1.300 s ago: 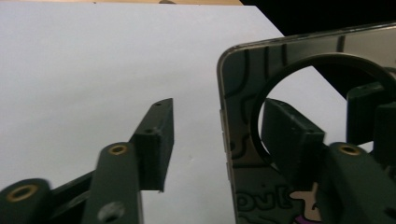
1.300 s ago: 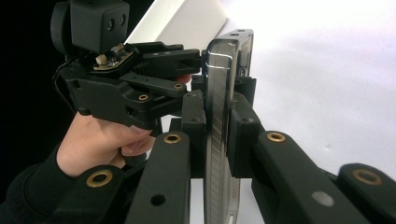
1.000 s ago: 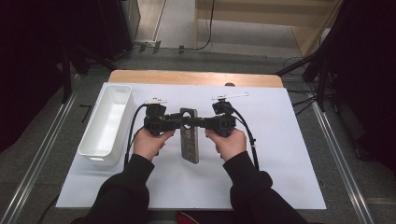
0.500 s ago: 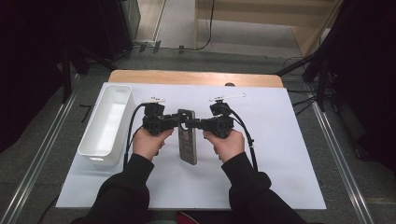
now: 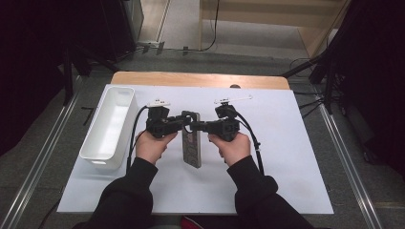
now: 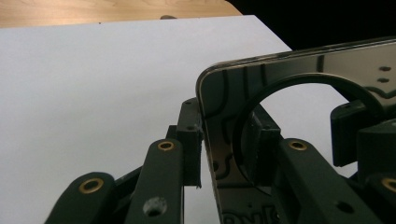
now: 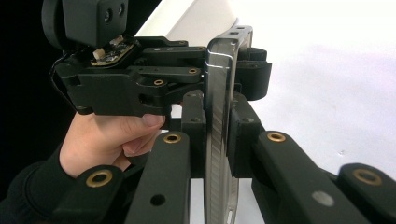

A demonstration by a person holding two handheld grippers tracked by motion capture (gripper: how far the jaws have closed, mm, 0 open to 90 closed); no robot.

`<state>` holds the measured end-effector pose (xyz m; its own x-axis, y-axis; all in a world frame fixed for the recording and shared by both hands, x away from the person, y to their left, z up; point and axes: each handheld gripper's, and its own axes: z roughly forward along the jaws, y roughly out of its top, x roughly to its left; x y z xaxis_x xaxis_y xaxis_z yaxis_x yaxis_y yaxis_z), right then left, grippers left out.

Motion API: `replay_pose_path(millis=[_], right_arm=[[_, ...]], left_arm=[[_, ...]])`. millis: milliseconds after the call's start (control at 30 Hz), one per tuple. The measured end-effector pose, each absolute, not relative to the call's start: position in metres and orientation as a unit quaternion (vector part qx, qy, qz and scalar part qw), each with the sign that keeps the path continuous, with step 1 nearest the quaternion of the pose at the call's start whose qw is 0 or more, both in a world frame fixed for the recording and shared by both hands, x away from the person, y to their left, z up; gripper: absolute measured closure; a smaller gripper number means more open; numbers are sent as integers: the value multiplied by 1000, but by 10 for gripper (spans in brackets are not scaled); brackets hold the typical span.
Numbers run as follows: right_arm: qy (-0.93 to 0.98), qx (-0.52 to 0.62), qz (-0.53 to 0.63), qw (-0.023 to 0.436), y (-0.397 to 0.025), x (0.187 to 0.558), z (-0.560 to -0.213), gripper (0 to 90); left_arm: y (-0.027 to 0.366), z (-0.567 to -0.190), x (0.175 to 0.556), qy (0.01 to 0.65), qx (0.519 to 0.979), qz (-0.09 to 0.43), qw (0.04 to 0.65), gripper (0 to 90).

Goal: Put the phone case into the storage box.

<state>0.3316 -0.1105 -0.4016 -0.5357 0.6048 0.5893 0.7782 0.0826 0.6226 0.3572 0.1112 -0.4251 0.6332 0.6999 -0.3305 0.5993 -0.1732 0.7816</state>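
A dark patterned phone case with a ring on its back is held over the white sheet, its long axis pointing away from me. My left gripper comes in from the left and is shut on its far end. My right gripper faces it from the right, shut on the same end. In the left gripper view the case stands on edge between the pads. The right gripper view shows the case edge-on with my right gripper clamping both faces, and the left gripper beyond it.
A long white bin lies along the left edge of the sheet. A strip of wooden tabletop runs along the far side. Cables trail from both grippers toward my forearms. A metal rail runs beside the table on the right.
Both grippers stay shut on the case. The right hand has edged slightly left and the case has barely shifted.
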Motion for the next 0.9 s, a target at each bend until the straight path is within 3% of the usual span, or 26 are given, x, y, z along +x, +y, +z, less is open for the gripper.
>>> replay_pose_path(millis=[667, 900], right_arm=[[-730, -470, -488, 88, -108, 332, -402, 770], [-735, -470, -480, 89, -109, 332, -402, 692]], left_arm=[[111, -421, 356, 426, 765, 72, 478, 716], [111, -421, 356, 426, 767, 73, 475, 717]])
